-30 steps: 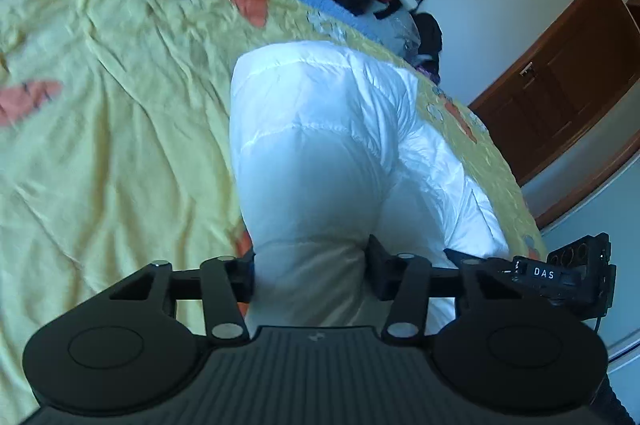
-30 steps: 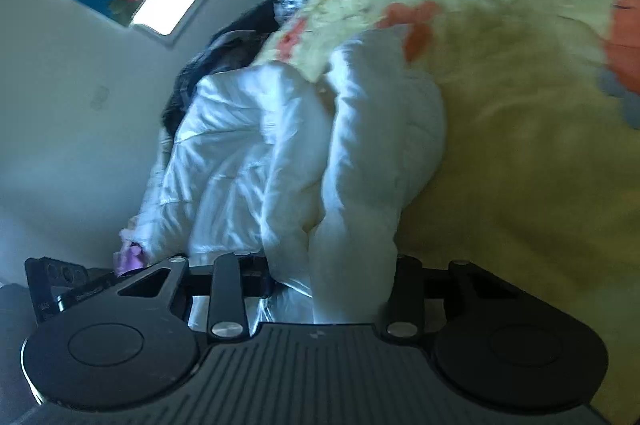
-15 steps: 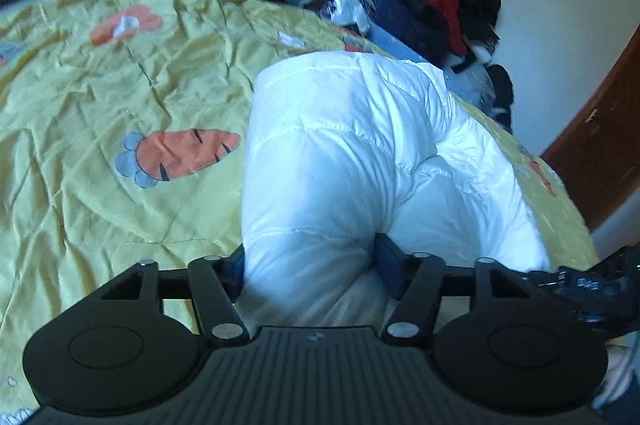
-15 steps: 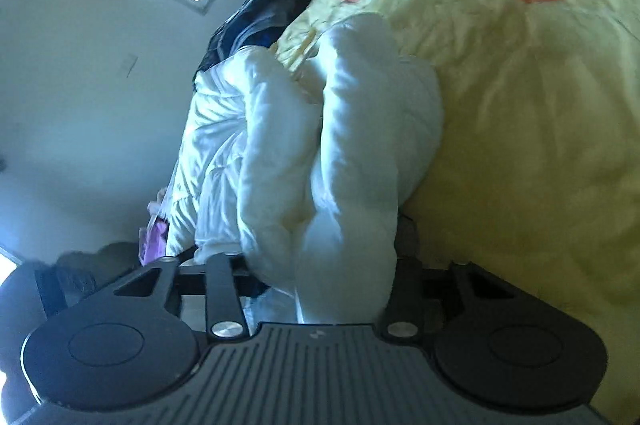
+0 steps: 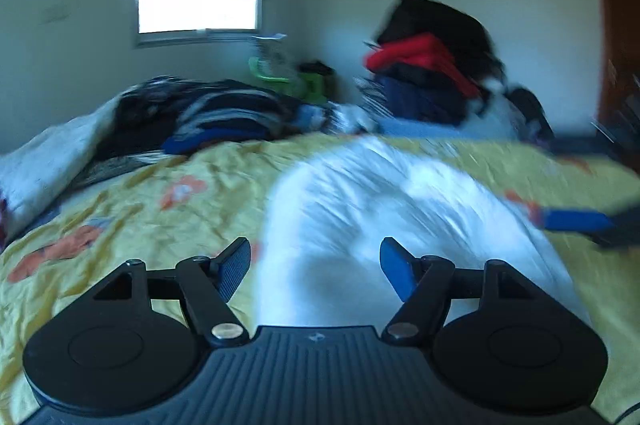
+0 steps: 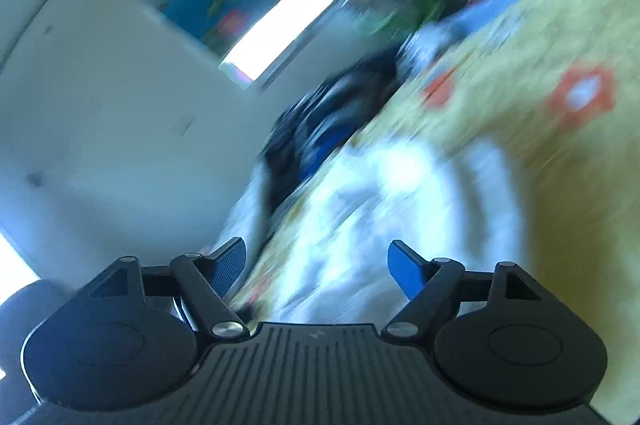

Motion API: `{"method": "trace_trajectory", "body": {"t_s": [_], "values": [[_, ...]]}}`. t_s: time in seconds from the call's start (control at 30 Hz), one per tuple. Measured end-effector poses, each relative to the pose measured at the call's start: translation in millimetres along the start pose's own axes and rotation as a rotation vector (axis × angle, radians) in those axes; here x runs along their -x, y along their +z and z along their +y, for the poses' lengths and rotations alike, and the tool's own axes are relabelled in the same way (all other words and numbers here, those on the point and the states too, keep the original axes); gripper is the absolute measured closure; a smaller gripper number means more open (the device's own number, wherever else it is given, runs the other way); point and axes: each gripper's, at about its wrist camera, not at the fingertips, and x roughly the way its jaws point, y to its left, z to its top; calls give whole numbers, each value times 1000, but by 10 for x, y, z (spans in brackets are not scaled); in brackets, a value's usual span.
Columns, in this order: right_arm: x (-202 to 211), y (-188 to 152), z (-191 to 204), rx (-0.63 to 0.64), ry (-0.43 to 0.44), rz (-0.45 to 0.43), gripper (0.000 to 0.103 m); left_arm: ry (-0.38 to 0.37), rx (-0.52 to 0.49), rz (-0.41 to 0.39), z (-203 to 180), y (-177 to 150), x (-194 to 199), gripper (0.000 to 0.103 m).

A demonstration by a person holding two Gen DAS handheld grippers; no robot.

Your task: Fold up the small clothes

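Note:
A white puffy jacket lies folded over on the yellow bedspread, blurred by motion. My left gripper hovers just short of its near end, jaws opening, blue pads clear of the fabric. At the right edge of the left wrist view a blue finger of the other gripper shows beside the jacket. In the right wrist view the jacket lies ahead of my right gripper, whose jaws are opening with nothing pressed between the pads.
Piles of dark, blue and red clothes line the far side of the bed. A striped heap lies at the back left. A window with a flowered blind is in the far wall; a brown door stands on the right.
Both grippers have let go of the white jacket, opened and drawn back and up from it. The views have swung up toward the wall and window.

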Motion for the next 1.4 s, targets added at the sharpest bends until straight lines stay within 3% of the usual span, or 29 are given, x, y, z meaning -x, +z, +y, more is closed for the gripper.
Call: {"method": "trace_trajectory", "body": {"t_s": [0.07,0.13,0.2,0.27,0.37,0.4,0.5,0.63,0.67,0.8,0.9,0.97,1.03,1.27,1.4], "values": [[-232,-107,-23,-32,19,57,25,-19,-50,40,-167,-126,-82,32],[-430,-198,-150,-29,-75,99,25,-10,-98,69,-258,-251,-197,32],[-532,-283,-336,-27,-140,105,39,0,-135,84,-279,-325,-281,30],[-608,-319,-520,-36,-143,83,66,-19,-114,117,-218,-331,-404,26],[-607,-325,-752,-127,-162,76,94,-35,-107,145,-174,-334,-486,22],[-635,-302,-821,-148,-164,81,96,-37,-111,146,-198,-334,-473,22],[-531,-335,-754,-157,-152,92,88,-50,-86,117,-146,-299,-324,22],[-88,-465,-312,-17,-124,22,29,-58,-37,-2,-11,-306,238,23],[61,-529,-186,29,-119,3,25,-60,-42,-33,-6,-334,388,23],[380,-634,-20,85,-72,18,24,-131,-145,-78,-154,-487,701,22],[322,-693,-177,39,-119,78,22,-148,-229,21,-349,-628,499,21],[228,-740,-390,-33,-136,118,30,-114,-217,105,-339,-699,244,21],[231,-797,-510,-72,-113,116,33,-102,-203,116,-297,-716,157,18],[234,-777,-459,-68,-116,138,27,-76,-239,127,-298,-682,212,16],[472,-852,-202,7,-146,112,17,-122,-90,153,-142,-614,486,16]]}}
